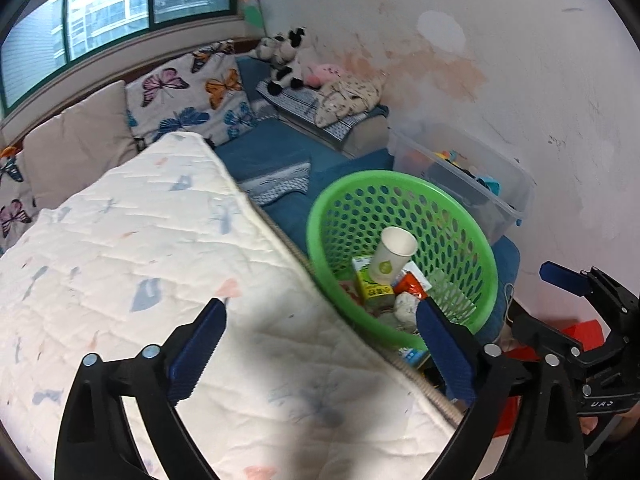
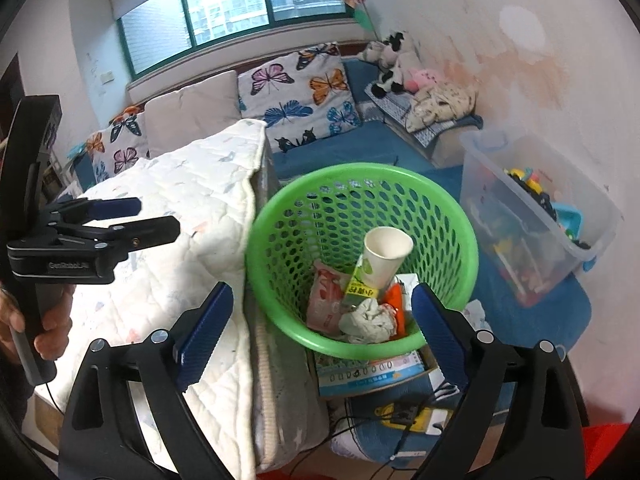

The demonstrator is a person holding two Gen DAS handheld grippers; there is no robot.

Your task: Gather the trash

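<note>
We held both grippers above the edge of the bed, and nothing sat between the fingers of either. The left gripper (image 1: 320, 332) had its jaws spread wide apart over the quilted white mattress cover (image 1: 140, 240), with one blue pad above the cloth and the other out past the bed's edge, over the basket's near rim. The right gripper (image 2: 322, 320) was just as wide open, its jaws straddling the near rim of the green basket (image 2: 280, 208).

That basket stood on the floor, pressed close against the side of the mattress (image 2: 276, 380), and it held the trash. A white paper cup (image 2: 383, 258) leaned tilted on top of the pile, mouth up. Below it lay a yellow-green drink carton (image 2: 356, 290), a pink wrapper (image 2: 326, 300), a crumpled ball of white paper (image 2: 370, 318) and something orange-red (image 2: 394, 300) that we could not make out clearly, perhaps a snack packet. Under the basket's near side a printed blue-and-white sheet (image 2: 372, 376) lay flat on the floor, beside some black cables (image 2: 400, 416).

From the right wrist camera we saw the left gripper at the far left, held by a hand (image 2: 36, 328) on its black handle. Behind the basket stood a clear plastic box (image 2: 532, 216) of toys, near the stained wall (image 2: 520, 60). Butterfly cushions (image 2: 300, 88) and a black-and-white plush toy (image 2: 390, 62) rested on the blue couch (image 2: 360, 148) under the window (image 2: 232, 12).
</note>
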